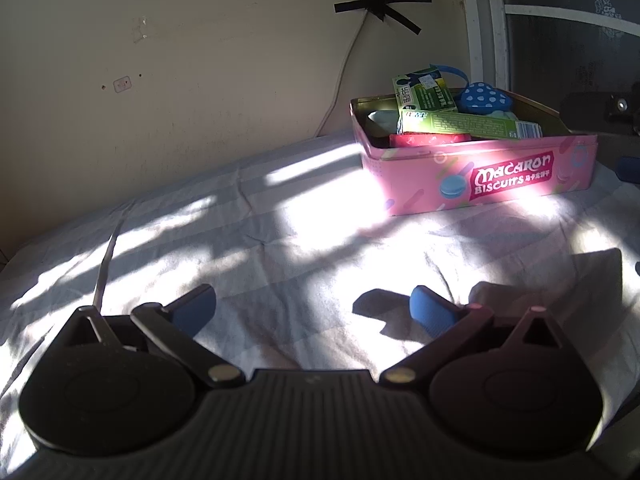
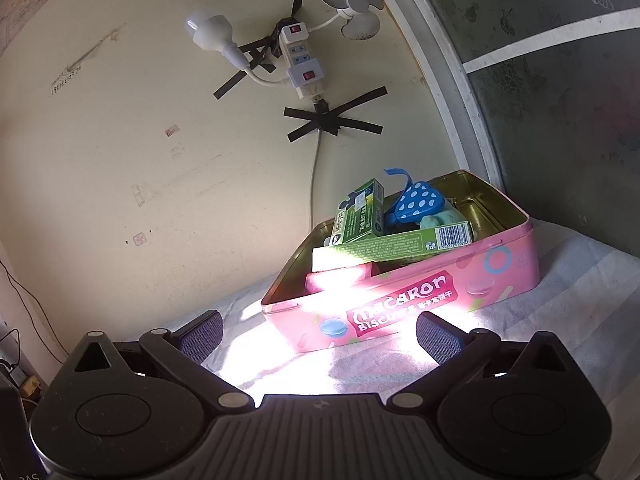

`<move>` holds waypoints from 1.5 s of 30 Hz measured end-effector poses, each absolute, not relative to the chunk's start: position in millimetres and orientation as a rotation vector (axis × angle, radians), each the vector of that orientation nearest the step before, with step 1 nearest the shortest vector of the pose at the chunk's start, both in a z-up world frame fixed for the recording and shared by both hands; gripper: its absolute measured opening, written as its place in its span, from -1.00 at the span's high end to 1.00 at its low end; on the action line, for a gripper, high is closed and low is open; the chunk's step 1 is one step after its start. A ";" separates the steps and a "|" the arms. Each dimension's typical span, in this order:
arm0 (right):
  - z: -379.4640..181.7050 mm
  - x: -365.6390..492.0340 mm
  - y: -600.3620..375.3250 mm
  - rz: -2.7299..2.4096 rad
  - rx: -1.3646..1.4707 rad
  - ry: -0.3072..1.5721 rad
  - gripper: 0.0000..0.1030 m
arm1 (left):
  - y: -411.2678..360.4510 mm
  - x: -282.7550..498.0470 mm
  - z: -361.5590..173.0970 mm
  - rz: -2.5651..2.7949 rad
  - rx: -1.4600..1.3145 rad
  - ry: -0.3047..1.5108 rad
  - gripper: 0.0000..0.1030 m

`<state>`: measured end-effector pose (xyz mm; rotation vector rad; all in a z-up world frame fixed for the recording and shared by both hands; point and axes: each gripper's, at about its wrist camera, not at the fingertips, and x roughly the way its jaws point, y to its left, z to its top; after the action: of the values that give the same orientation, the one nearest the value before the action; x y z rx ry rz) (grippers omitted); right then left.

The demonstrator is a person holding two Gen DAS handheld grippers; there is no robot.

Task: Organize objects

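While sunlight falls across a pale cloth (image 1: 280, 248), a pink tin (image 1: 480, 176) sits on it near the wall (image 1: 200, 80), lid off. Inside the tin lie green boxes (image 1: 460, 124), a red item (image 1: 428, 140) and a blue spotted toy (image 1: 484, 96). Both the left gripper (image 1: 314, 306) and the right gripper (image 2: 320, 332) are spread wide and empty, short of the tin.

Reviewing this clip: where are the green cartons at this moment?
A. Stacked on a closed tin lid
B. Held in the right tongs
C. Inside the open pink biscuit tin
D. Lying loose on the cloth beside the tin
C: the green cartons sit inside the open pink biscuit tin, with both the left tongs and the right tongs open and empty.
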<state>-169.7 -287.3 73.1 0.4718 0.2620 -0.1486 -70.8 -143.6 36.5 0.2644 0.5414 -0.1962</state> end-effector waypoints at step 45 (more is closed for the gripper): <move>66.4 -157.9 -289.8 -0.157 0.452 0.282 -0.90 | -136.2 -58.4 26.3 -0.213 0.241 0.624 -1.00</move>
<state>-157.9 -289.8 66.4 0.4522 0.2822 -0.1567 -58.4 -136.2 26.3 0.2411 0.6237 -0.2133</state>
